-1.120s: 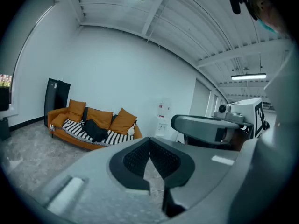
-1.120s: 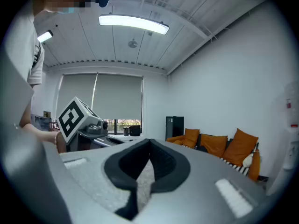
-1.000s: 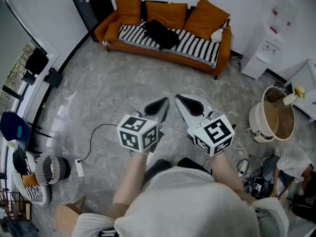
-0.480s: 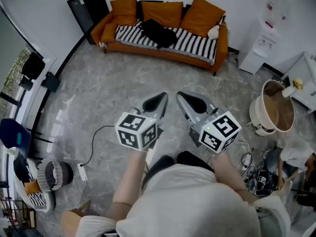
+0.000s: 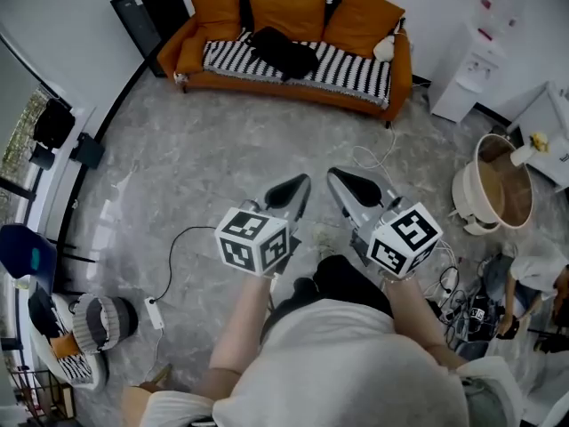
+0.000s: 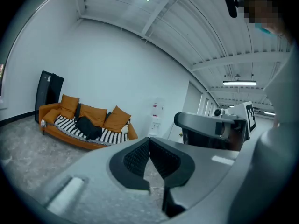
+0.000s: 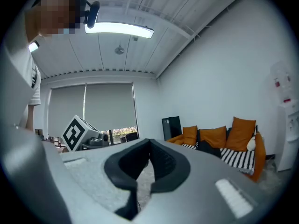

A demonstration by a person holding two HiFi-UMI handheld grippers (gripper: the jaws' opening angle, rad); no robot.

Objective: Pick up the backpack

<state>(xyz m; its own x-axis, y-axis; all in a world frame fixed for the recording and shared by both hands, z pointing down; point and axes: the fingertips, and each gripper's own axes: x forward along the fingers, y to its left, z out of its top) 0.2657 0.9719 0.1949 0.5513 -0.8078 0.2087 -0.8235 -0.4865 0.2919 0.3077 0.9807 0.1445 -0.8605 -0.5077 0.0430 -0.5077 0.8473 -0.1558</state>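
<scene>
Lying on the striped cover (image 5: 351,69) of the orange sofa (image 5: 182,50) by the far wall, the black backpack (image 5: 283,50) is well apart from both grippers.
Orange cushions (image 5: 286,14) lean behind it. A black cabinet (image 5: 147,12) stands just beside the sofa's left end, and a white water dispenser (image 5: 471,69) stands off to its right. Grey marbled floor (image 5: 204,149) lies between the sofa and the person, with a white power strip (image 5: 156,313) on it. The left gripper (image 5: 300,183) and right gripper (image 5: 334,176) are side by side over the floor, each with its jaws closed together and nothing between them.
</scene>
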